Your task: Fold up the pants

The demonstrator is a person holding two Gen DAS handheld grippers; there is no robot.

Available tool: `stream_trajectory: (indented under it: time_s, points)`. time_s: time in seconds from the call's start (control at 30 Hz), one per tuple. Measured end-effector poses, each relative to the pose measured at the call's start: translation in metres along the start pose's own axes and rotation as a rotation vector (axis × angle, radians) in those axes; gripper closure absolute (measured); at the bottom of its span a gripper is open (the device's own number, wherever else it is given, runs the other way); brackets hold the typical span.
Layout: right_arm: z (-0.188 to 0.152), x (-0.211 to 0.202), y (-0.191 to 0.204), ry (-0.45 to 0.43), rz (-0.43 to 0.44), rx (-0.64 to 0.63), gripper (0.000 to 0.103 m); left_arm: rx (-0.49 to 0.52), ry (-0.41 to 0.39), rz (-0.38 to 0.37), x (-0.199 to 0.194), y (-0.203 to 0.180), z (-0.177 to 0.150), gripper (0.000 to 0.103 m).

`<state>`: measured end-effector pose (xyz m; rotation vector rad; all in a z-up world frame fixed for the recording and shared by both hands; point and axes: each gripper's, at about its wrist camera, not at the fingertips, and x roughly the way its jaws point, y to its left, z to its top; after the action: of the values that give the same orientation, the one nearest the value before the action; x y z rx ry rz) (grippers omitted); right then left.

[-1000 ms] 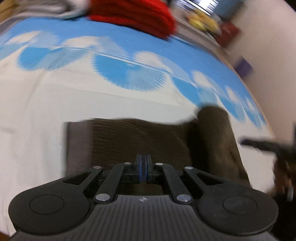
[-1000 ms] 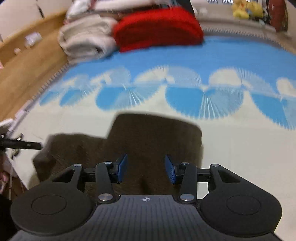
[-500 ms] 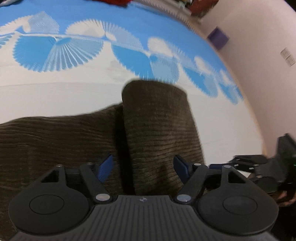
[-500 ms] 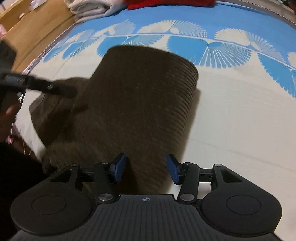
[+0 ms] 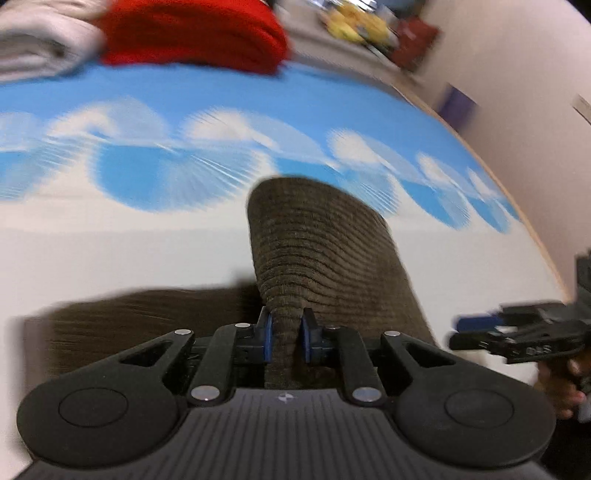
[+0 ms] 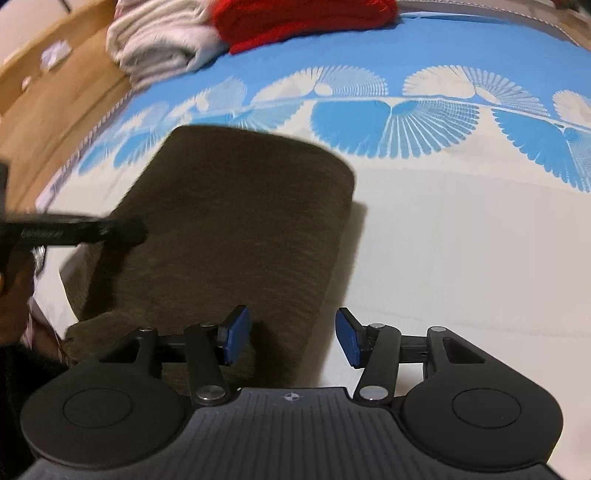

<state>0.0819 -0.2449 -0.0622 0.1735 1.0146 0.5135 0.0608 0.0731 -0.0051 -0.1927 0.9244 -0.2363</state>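
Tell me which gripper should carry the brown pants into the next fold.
Left. The left gripper is pinching a fold of the brown pants, its jaws having just closed on it. The right gripper hovers open, with nothing pressed between its jaws.

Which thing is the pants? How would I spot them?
Find the big bed cover, blue with white fans at the far end, plain white nearer. On the white part lie the pants: dark brown and ribbed, partly folded. The folded red and cream piles sit far off, on the blue.
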Motion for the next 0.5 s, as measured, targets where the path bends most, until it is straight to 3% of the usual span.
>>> stream_trajectory:
  time_s: [0.1,0.2,0.27,0.4,0.43,0.5]
  points:
    - [0.007,0.010,0.017,-0.012,0.048,0.002,0.044,-0.006,-0.071,0.161,-0.033,0.039,-0.005,0.087]
    - [0.014,0.026,0.038,0.004,0.104,-0.014,0.040,-0.054,-0.066,0.289,-0.050,0.075,-0.014,0.087]
    - [0.018,0.039,0.051,0.022,0.130,-0.025,0.038,-0.131,-0.043,0.334,-0.056,0.100,-0.020,0.087]
    - [0.026,0.063,0.071,0.060,0.150,-0.023,0.032,-0.252,-0.009,0.352,-0.056,0.137,-0.027,0.078]
    - [0.028,0.068,0.073,0.069,0.160,-0.016,0.031,-0.284,-0.012,0.354,-0.054,0.144,-0.027,0.072]
    - [0.032,0.081,0.080,0.093,0.172,0.002,0.029,-0.357,0.010,0.333,-0.047,0.155,-0.028,0.022]
